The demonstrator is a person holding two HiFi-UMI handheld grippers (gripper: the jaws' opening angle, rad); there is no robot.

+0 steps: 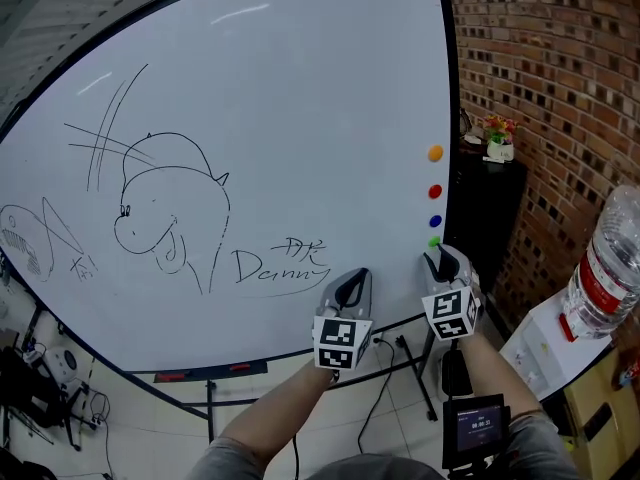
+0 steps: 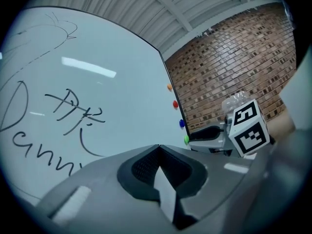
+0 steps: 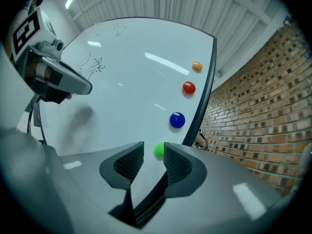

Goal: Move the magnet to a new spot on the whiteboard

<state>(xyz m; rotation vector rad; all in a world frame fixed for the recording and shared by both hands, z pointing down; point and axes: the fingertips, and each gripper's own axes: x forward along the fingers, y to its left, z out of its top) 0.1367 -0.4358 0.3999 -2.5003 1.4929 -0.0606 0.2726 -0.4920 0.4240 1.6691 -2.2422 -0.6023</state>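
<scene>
Right gripper (image 3: 154, 149) released, jaws apart around green magnet (image 3: 159, 150), left pad clear. Magnet at whiteboard (image 1: 300, 88) 4 o'clock edge. Left gripper (image 2: 158, 149) clenched, empty.

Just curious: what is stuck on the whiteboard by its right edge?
A column of magnets: orange magnet, red magnet, blue magnet, green magnet. The right gripper, jaws apart, straddles the green magnet and partly covers it.

It looks like a workshop hall: a large white whiteboard (image 1: 300, 118) stands before the right gripper (image 1: 441, 256), a red brick wall (image 1: 560, 68) rises to its right, and a grey ribbed metal ceiling (image 3: 161, 1) runs above.
</scene>
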